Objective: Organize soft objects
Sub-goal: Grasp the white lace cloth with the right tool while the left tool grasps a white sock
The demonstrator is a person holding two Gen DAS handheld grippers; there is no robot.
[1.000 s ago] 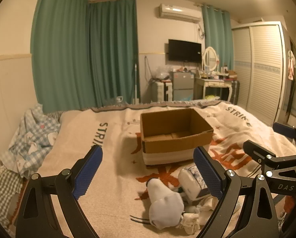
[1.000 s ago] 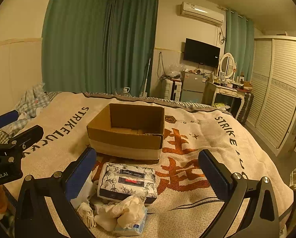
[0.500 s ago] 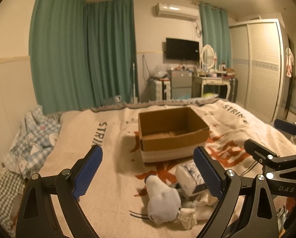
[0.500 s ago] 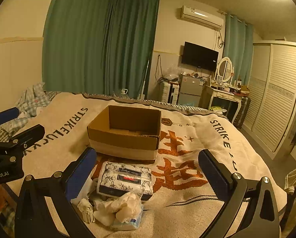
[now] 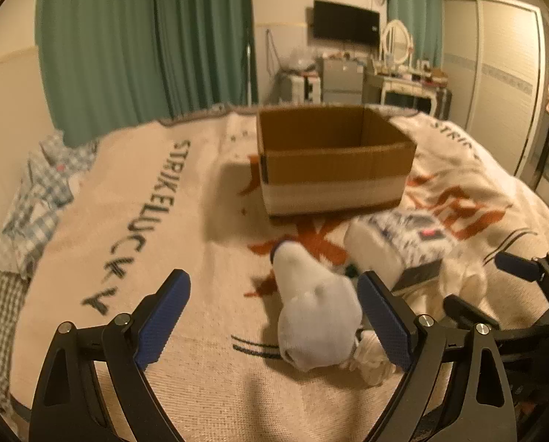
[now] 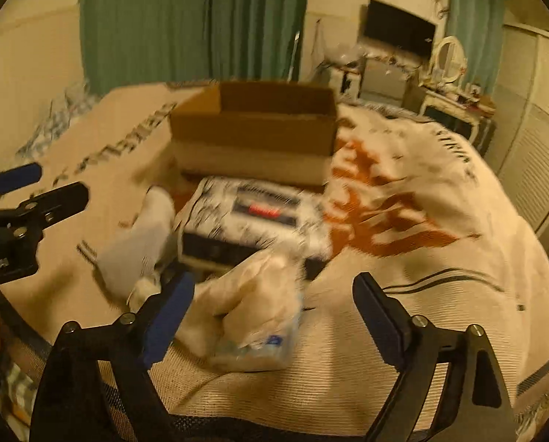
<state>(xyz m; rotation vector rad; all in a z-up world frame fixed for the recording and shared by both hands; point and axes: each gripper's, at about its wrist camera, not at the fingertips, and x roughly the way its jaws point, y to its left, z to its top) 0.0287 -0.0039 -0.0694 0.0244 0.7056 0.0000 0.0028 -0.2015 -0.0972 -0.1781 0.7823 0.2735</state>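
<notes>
Lying lengthwise, the white sock point(image 5: 313, 316) points its cuff toward the cardboard box point(image 5: 333, 180).

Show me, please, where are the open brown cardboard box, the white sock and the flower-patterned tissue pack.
open brown cardboard box point(image 5: 333, 169): left wrist view, on its front wall.
white sock point(image 5: 317, 313): left wrist view, on its rounded body.
flower-patterned tissue pack point(image 6: 252, 210): right wrist view, on its top face.

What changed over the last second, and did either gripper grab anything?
Both grippers dropped toward the pile: the left gripper now frames the white sock, the right gripper the crumpled bag. Both remain open, nothing grasped. The cardboard box and tissue pack stayed put.
</notes>
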